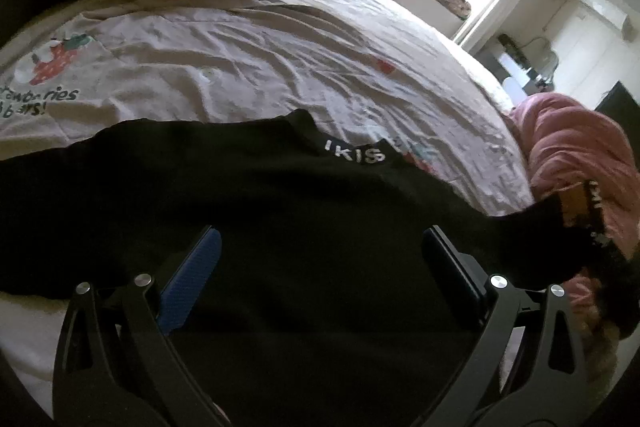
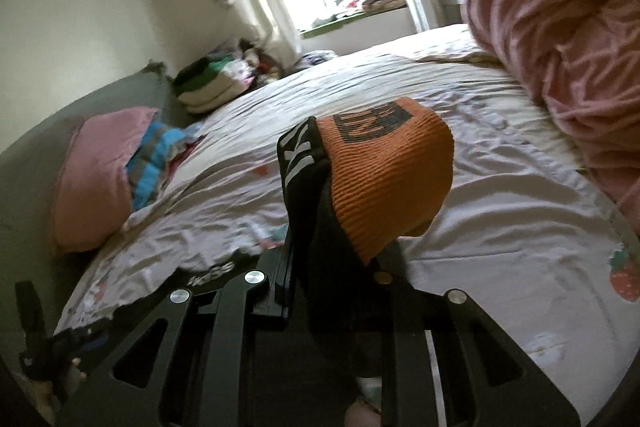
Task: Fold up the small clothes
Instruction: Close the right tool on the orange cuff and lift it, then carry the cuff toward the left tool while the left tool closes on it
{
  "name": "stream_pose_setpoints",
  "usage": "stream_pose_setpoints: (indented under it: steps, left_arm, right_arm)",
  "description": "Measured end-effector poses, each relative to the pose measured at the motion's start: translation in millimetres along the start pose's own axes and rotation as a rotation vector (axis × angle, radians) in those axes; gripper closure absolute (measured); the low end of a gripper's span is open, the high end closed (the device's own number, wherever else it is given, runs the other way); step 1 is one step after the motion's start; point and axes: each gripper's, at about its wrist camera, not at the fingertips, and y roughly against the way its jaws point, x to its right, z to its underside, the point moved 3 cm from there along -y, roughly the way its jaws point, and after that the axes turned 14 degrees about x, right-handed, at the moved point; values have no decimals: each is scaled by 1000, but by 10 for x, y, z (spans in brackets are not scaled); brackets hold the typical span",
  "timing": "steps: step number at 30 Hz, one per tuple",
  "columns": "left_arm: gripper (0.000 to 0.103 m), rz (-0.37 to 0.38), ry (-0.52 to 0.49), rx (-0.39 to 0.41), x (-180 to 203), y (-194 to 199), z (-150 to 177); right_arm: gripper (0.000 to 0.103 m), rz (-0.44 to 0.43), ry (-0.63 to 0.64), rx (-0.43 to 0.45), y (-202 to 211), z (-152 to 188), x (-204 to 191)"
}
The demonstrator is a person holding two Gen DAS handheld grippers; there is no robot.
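Bedsheet [image 1: 248, 67] spreads beneath a black sock [image 1: 260, 195], soft, light and floppy. Left gripper [image 1: 320, 263] is spread wide above it. Right gripper [image 2: 340, 267] pinches the orange cuff [image 2: 388, 171], the firmest hold.

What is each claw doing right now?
Left claw: open, holding nothing, over the black garment.
Right claw: closed on the orange-and-black sock.
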Motion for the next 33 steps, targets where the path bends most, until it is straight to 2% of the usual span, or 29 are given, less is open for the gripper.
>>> stream_pose_setpoints:
  steps: [15,24,27,29,33]
  left_arm:
    - [9,50,139,4,-370,139,-101]
    - [9,120,254,-51,-566,3,-32]
    - [9,134,284,-67,-633,-42,-1]
    - [9,139,306,-83,-689,-84,37]
    - [11,147,332,-118,-741,-170,142]
  right_arm:
    - [85,-168,156,-113,-293,623,-1282]
    - [81,-174,347,-177,-569,1240,-1765]
    - [70,-209,354,-244,-657,1491,-1901]
    - [58,-244,361,-268,-645,1602,-1983]
    - [44,-321,374,-303,-523,1751,-2113]
